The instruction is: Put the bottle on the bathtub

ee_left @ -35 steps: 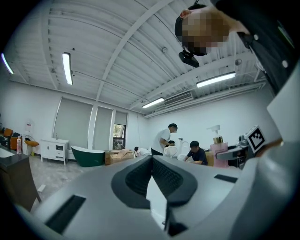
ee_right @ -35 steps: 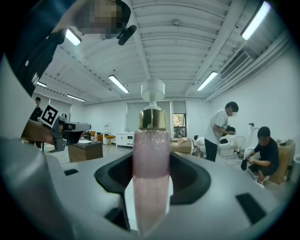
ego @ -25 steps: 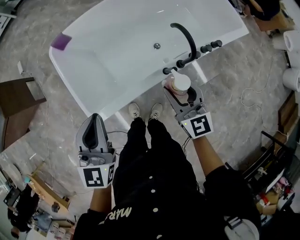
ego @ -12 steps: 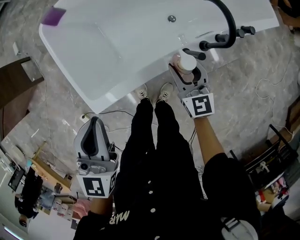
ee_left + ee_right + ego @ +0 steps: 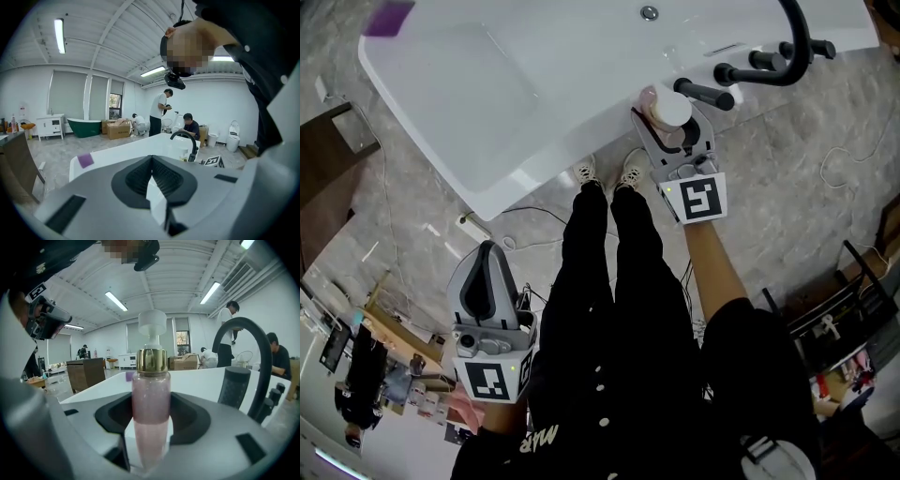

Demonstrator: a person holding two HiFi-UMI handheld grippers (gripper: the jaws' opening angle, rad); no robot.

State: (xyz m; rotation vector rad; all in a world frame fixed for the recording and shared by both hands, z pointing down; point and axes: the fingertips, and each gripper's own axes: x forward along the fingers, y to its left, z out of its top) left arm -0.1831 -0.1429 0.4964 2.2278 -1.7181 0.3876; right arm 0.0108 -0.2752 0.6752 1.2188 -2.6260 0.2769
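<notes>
A pink bottle (image 5: 150, 394) with a gold collar and a white pump cap (image 5: 667, 111) stands upright between the jaws of my right gripper (image 5: 668, 124), which is shut on it. It hovers at the near rim of the white bathtub (image 5: 572, 131), just left of the black faucet (image 5: 792, 47) and its black handles (image 5: 705, 93). In the right gripper view the tub rim (image 5: 197, 378) and faucet (image 5: 243, 362) lie right behind the bottle. My left gripper (image 5: 490, 251) hangs low by my left leg, away from the tub, shut and empty (image 5: 152, 187).
A purple patch (image 5: 386, 17) lies on the tub's far left rim. My legs and shoes (image 5: 605, 173) stand against the tub wall. A brown cabinet (image 5: 323, 178) is at left, a black rack (image 5: 853, 319) at right. People (image 5: 161, 110) work across the room.
The right gripper with the bottle has moved from in front of the tub to its rim beside the faucet handles. The left gripper has dropped away from the tub.
</notes>
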